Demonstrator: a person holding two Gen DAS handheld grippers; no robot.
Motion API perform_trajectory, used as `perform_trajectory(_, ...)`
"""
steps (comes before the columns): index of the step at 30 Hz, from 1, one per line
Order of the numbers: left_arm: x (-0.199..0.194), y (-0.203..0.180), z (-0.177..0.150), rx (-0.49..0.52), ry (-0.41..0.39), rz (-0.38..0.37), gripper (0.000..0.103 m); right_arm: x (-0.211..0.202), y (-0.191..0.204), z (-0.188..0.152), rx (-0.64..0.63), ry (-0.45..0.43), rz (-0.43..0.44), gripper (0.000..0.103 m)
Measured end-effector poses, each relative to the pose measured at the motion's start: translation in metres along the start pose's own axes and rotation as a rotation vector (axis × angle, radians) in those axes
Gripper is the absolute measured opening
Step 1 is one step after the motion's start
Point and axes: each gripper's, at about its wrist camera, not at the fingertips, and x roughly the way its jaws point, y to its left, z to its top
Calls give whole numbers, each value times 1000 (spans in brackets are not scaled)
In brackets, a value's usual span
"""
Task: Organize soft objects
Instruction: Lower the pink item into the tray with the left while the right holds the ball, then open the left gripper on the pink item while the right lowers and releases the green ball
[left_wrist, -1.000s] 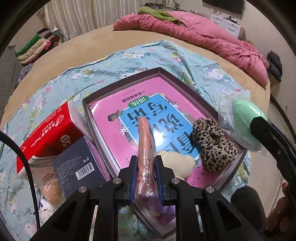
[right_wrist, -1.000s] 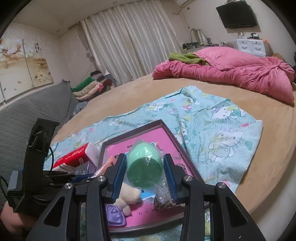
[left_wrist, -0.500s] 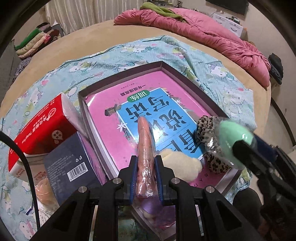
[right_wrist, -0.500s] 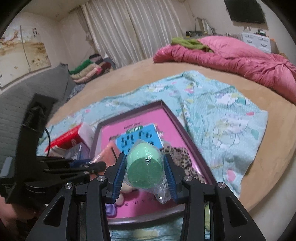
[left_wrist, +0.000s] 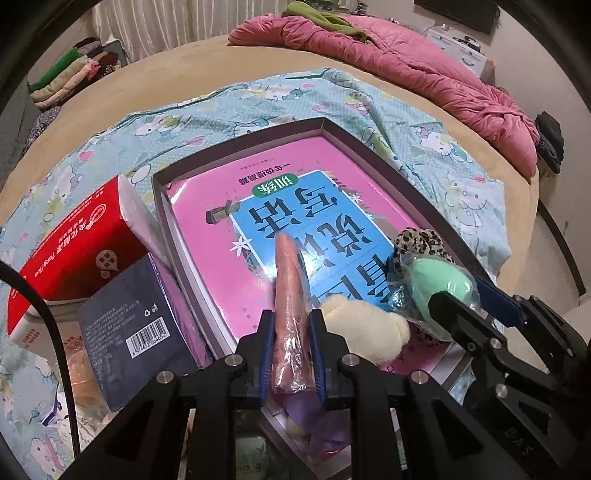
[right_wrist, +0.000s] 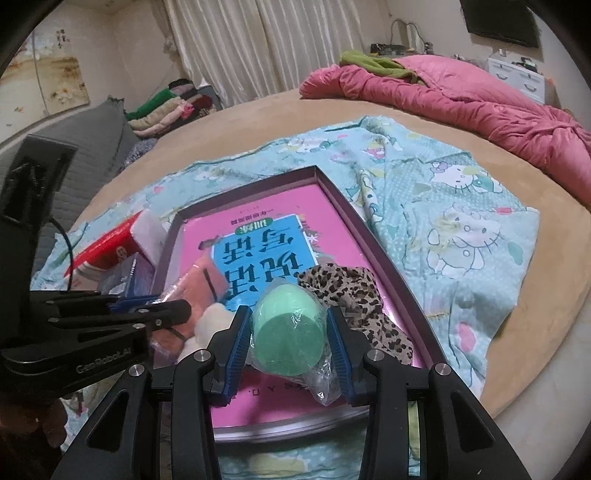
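My left gripper (left_wrist: 291, 350) is shut on a flat orange-pink sponge in clear wrap (left_wrist: 290, 295), held over the near part of a shallow dark box (left_wrist: 373, 147) with a pink and blue book (left_wrist: 295, 192) in it. My right gripper (right_wrist: 290, 341) is shut on a green egg-shaped sponge in clear wrap (right_wrist: 288, 332), held over the box's near right part; it also shows in the left wrist view (left_wrist: 443, 284). A leopard-print scrunchie (right_wrist: 354, 295) and a cream plush (left_wrist: 362, 325) lie in the box. A purple soft item (left_wrist: 314, 417) lies under my left gripper.
A red tissue pack (left_wrist: 77, 243) and a dark carton (left_wrist: 136, 332) stand left of the box on a blue cartoon sheet (right_wrist: 454, 206). A peach round thing in wrap (left_wrist: 79, 373) lies by the carton. A pink quilt (right_wrist: 461, 107) lies at the bed's far side.
My right gripper has come down and inward with the green sponge, now over the scrunchie. My left gripper has shifted forward slightly with the orange-pink sponge still held.
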Motion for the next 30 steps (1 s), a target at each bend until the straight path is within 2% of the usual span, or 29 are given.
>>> perform_trajectory(6, 0, 0, -1, 3, 6, -3, 19, 8, -4, -1, 15, 36, -5, 43)
perform_trajectory(23, -4, 3, -2, -21, 5, -18, 20, 8, -4, 1, 27, 30, -4, 49)
perform_trajectory(30, -6, 3, -1, -22, 0, -25, 30, 7, -6, 2, 40, 19, 3, 52)
